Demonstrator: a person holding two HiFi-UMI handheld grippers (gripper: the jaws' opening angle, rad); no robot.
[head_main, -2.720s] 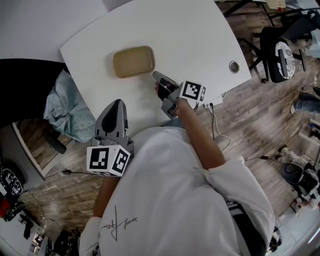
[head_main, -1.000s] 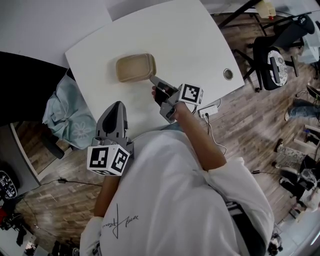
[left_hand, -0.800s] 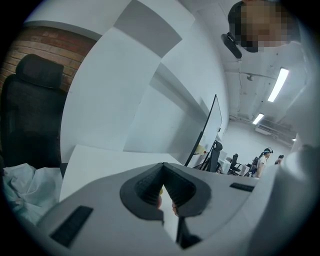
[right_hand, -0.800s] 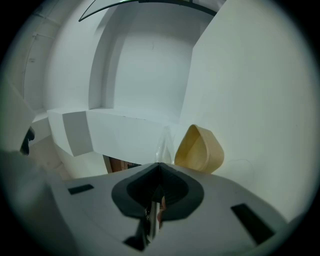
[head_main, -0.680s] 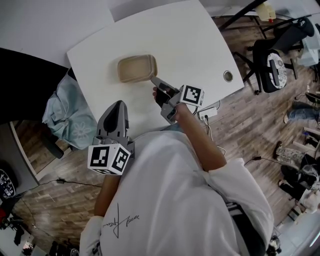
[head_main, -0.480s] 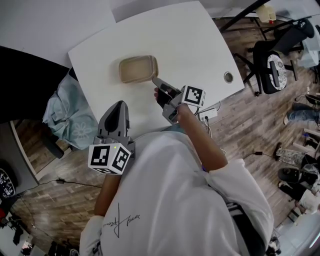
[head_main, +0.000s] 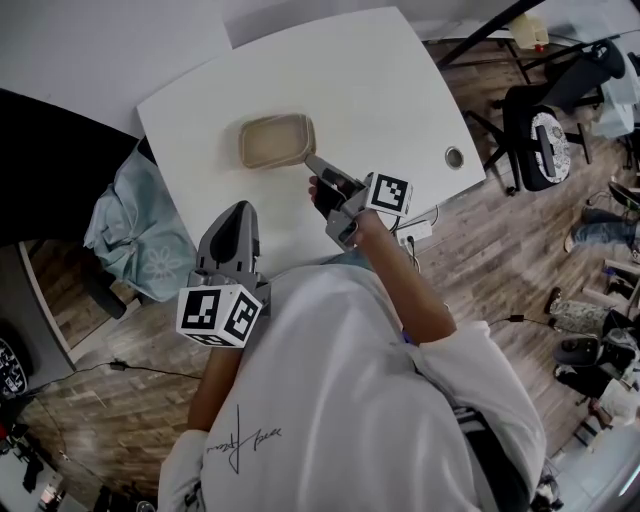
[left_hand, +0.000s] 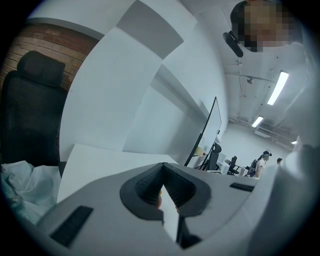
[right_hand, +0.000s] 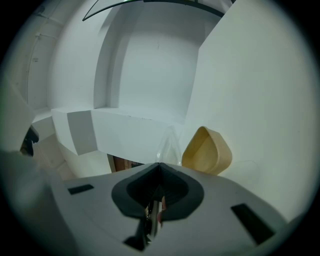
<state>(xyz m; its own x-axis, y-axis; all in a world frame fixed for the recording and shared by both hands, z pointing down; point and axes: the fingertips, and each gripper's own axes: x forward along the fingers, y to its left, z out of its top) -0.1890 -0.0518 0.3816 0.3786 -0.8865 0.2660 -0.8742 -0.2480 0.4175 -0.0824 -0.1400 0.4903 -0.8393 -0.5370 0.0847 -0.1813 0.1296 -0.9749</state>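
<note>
Two claws show in the head view. The right claw (head_main: 311, 161) has its tip just beside the near right corner of the tray (head_main: 277, 141); whether it touches or stands a sliver apart cannot be told. The left claw (head_main: 239, 208) hangs well apart from the tray, on its near side, over the edge of the table (head_main: 380, 80). The tan tray is shallow, round-cornered and empty, and it sits flat on the table. It looks light, thin-walled and stiff, and on so smooth a top it would probably slide at a nudge. The best hold seems to be the short wall nearest the right claw, one jaw inside and one outside. A teal cloth (head_main: 135, 235) lies off the table, left of the tray and nearer. A cable hole (head_main: 454, 157) sits well to the tray's right. Nothing stands between the tray and either claw.

In the left gripper view, the left claw (left_hand: 163, 164) is closed tip to tip on nothing. The tray does not appear there, only bare table and a black chair (left_hand: 30, 100).

In the right gripper view, the right claw (right_hand: 159, 164) is likewise pressed together and empty. The tray (right_hand: 207, 150) rises just beyond its tip, slightly to the right. The jaws would have to part before they could take the wall.
</note>
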